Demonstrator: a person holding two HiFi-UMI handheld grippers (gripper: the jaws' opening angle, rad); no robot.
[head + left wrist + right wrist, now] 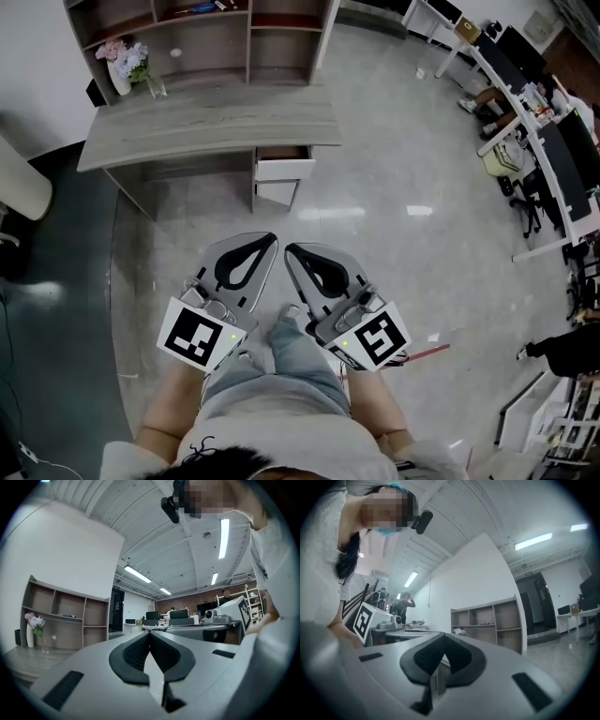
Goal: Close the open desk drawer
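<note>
Head view: the drawer [283,169] under the desk's [206,122] right end lies straight ahead of me, well apart from my left gripper [266,242] and right gripper [292,251]. Both have jaws together, empty.

I count two grippers low in the frame: my left gripper [271,238] and my right gripper [290,249]. Toward the top there is one desk [206,122], one open drawer [284,165] below its middle, one shelf unit [281,42] and, upper left, one vase of flowers [122,67].
</note>
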